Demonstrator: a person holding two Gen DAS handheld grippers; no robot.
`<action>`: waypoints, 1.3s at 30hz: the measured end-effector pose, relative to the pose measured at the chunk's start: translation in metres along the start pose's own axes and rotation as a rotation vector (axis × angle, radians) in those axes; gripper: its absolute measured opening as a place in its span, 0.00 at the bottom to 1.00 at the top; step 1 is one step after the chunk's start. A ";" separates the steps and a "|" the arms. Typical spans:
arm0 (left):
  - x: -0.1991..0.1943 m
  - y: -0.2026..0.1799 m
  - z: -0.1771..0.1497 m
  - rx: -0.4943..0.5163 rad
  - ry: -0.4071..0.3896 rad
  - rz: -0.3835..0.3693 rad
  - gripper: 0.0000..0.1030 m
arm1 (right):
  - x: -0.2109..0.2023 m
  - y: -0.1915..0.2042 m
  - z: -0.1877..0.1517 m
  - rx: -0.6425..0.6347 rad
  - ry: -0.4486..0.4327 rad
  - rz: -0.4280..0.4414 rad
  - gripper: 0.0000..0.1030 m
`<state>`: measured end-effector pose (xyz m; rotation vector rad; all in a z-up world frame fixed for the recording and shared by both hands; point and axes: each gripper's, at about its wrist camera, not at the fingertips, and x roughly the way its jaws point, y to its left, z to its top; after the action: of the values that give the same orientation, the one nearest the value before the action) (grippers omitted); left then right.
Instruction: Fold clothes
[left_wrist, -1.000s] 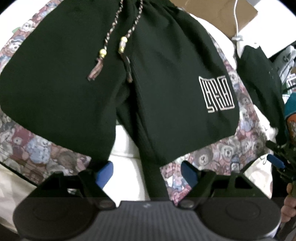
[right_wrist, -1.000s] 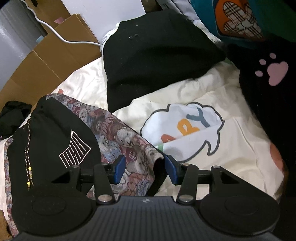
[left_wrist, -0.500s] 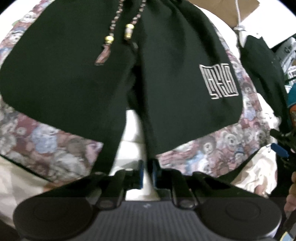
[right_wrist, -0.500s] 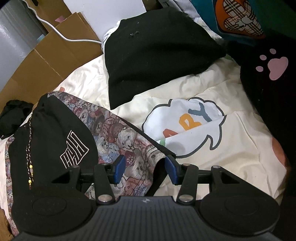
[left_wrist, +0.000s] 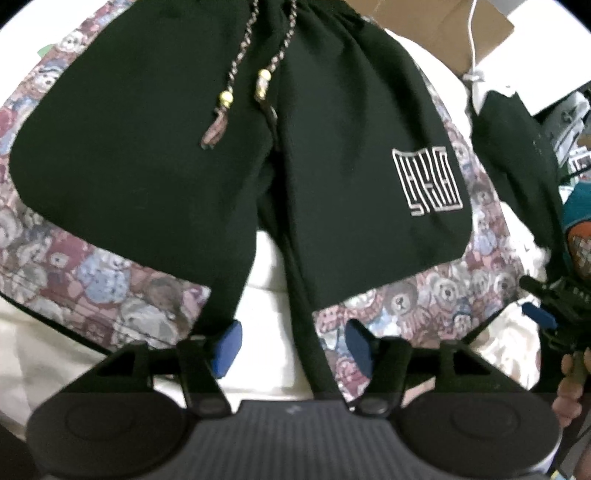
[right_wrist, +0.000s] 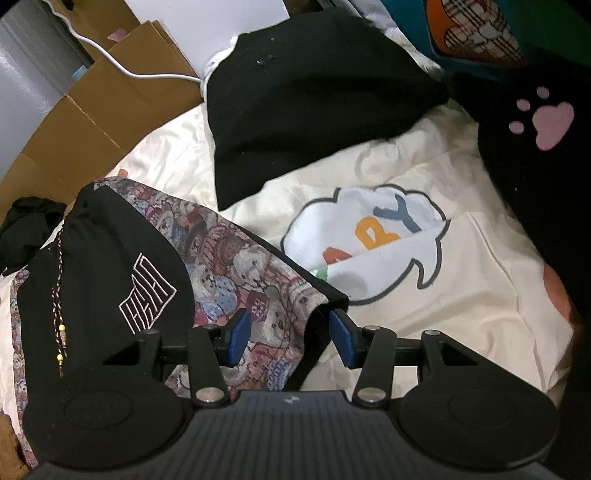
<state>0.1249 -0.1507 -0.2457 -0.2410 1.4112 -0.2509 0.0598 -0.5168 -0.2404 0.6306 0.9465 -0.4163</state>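
left gripper (left_wrist: 291, 345) fingers standing apart, straddling the inner hem of one leg | right gripper (right_wrist: 288, 338) fingers spread, gripping nothing, bracketing the outer hem corner of the same leg | black shorts (left_wrist: 155, 147) with teddy-bear panels lying flat ahead of both, waistband farthest, long axis running away from fingers | cream bedding (right_wrist: 461, 295) lying underneath

The letters "ARY" (right_wrist: 388, 232), in orange and blue, are printed inside a white cloud shape on the cream sheet (right_wrist: 480, 295). A white outlined emblem (left_wrist: 426, 181) is stitched on the black shorts (left_wrist: 332, 147), but its characters cannot be read.
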 end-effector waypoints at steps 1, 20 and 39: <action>0.003 0.000 0.000 0.004 0.009 0.003 0.65 | 0.000 -0.001 0.000 0.003 0.000 -0.002 0.51; 0.014 0.005 -0.016 0.061 0.129 -0.101 0.04 | 0.022 -0.016 0.017 0.043 0.022 -0.022 0.50; 0.012 0.001 -0.014 0.090 0.127 -0.081 0.05 | 0.009 -0.024 0.018 0.033 -0.049 -0.043 0.46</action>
<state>0.1133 -0.1542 -0.2595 -0.2113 1.5131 -0.4011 0.0616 -0.5466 -0.2481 0.6285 0.9096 -0.4849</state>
